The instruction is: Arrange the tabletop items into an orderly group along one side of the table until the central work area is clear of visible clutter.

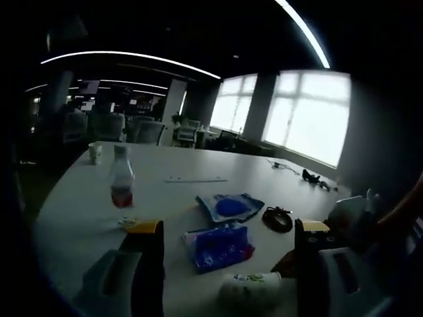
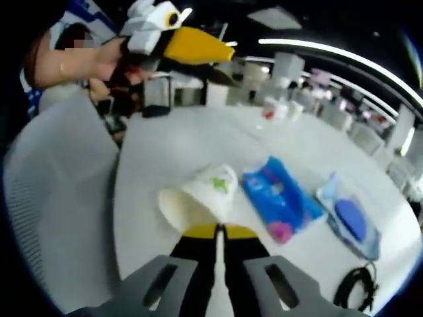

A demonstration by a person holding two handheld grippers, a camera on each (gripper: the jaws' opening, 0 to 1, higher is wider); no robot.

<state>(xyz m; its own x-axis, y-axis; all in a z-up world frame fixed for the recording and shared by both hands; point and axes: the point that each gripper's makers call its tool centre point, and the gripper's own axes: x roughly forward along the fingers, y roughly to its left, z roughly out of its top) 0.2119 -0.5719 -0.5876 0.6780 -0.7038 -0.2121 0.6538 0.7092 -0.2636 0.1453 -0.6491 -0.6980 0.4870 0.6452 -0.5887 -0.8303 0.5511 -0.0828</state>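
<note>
On the white table (image 1: 79,211) a paper cup (image 1: 251,288) lies on its side, with a blue wipes packet (image 1: 218,247) just beyond it. Both sit between the wide-open jaws of my left gripper (image 1: 230,228), which holds nothing. Farther out are a blue pouch (image 1: 228,206), a coiled black cable (image 1: 277,219), a bottle (image 1: 121,177) with red liquid and a second paper cup (image 1: 95,152). In the right gripper view my right gripper (image 2: 218,232) is shut, its yellow tips right at the near side of the fallen cup (image 2: 198,195). Whether they pinch its rim is unclear. The wipes packet (image 2: 277,198) and pouch (image 2: 350,221) lie to its right.
A grey mesh chair (image 2: 53,198) stands at the table's near edge. A hand holds the left gripper (image 2: 198,49) high over the far side. A flat white strip (image 1: 195,178) and small black items (image 1: 314,177) lie farther off. The black cable (image 2: 357,287) sits at the right.
</note>
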